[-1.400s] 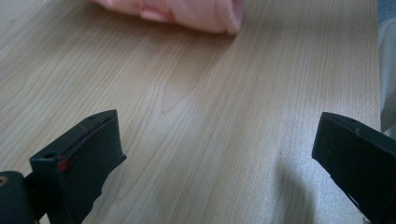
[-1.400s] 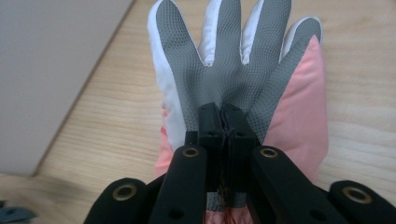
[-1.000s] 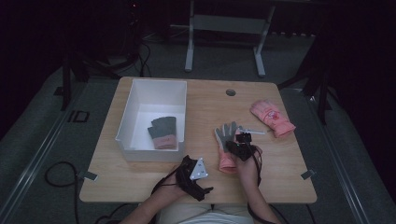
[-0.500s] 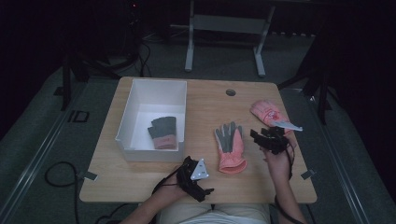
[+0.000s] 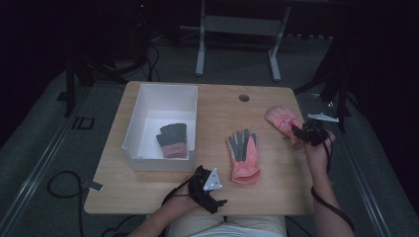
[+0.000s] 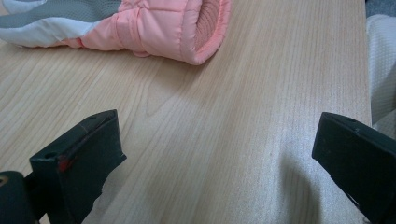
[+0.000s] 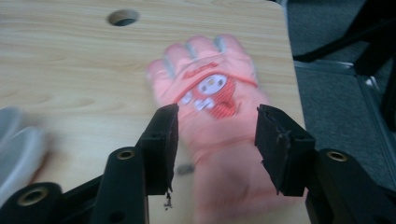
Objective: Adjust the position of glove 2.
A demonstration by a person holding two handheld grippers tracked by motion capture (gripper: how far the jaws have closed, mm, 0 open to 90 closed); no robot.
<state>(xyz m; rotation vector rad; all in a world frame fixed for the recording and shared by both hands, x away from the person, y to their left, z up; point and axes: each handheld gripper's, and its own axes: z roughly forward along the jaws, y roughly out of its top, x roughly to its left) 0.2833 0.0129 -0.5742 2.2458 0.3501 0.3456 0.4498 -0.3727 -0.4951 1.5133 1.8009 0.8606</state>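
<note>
Pink glove point(image 7: 212, 116) sits between the right hand-held gripper's point(image 7: 215, 135) part-open jaws — ungripped.

You have almost nothing legible here. On the floor point(image 5: 49, 148) left of the table point(image 5: 217, 106), a pale marking point(image 5: 82, 123) reads roughly as "ID". On the back of the pink glove point(image 7: 212, 100) at the far right of the table, just ahead of your right gripper point(image 7: 215, 140), sits a red printed band point(image 7: 195, 72) above a cartoon face point(image 7: 210, 86); it looks like lettering, but the blur keeps you from making out any word. No brand, number or label can be read on anything else you see.
</note>
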